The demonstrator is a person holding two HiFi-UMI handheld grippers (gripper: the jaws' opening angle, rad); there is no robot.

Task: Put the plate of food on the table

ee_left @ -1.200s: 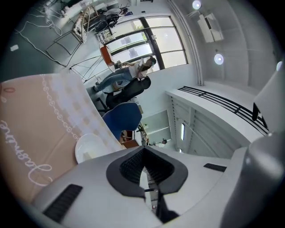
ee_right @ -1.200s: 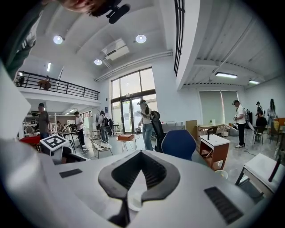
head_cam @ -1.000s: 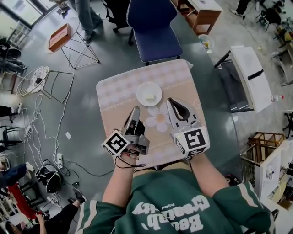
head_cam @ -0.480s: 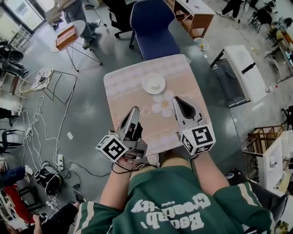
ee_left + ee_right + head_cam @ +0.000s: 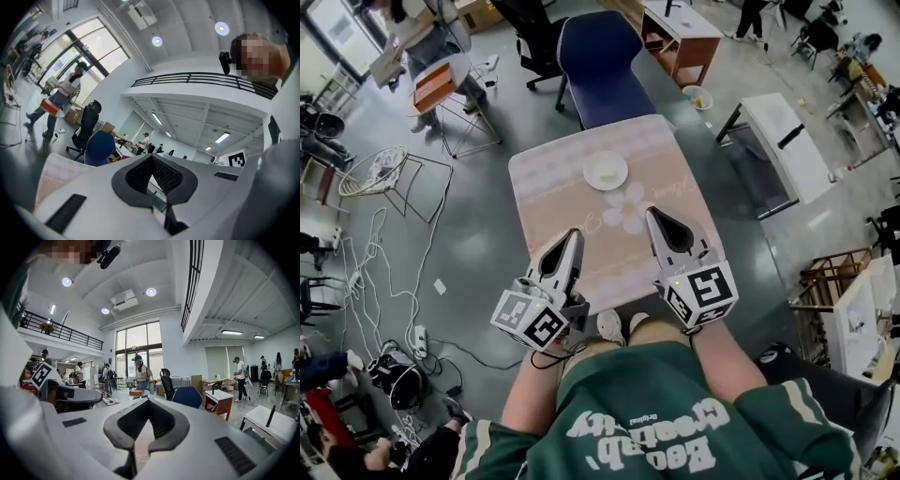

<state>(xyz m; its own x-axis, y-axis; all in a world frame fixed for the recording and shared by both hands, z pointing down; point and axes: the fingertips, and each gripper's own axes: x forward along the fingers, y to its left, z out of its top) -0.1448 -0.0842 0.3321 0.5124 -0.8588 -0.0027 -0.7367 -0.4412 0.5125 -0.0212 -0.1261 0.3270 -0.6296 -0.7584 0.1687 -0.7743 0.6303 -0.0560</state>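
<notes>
We hold both pairs of fingers over the near part of the table, and neither carries anything; the left fingers are pressed fully together with nothing between them; the right fingers likewise meet at their tips, empty, as each gripper view shows. The plate lies flat on the table well ahead of both sets of fingertips, roughly between the lines along which they point; we judge the placing itself done, which would explain why the fingers hang closed and well apart from the plate instead of at its rim. On the plate rests one small pale piece of food, near the middle; what kind it is we cannot tell, and nothing else shows on it. A flower print on the table sits between the plate and the right fingertips, just ahead of them; a chair stands beyond the plate, on the side far from the fingers.
</notes>
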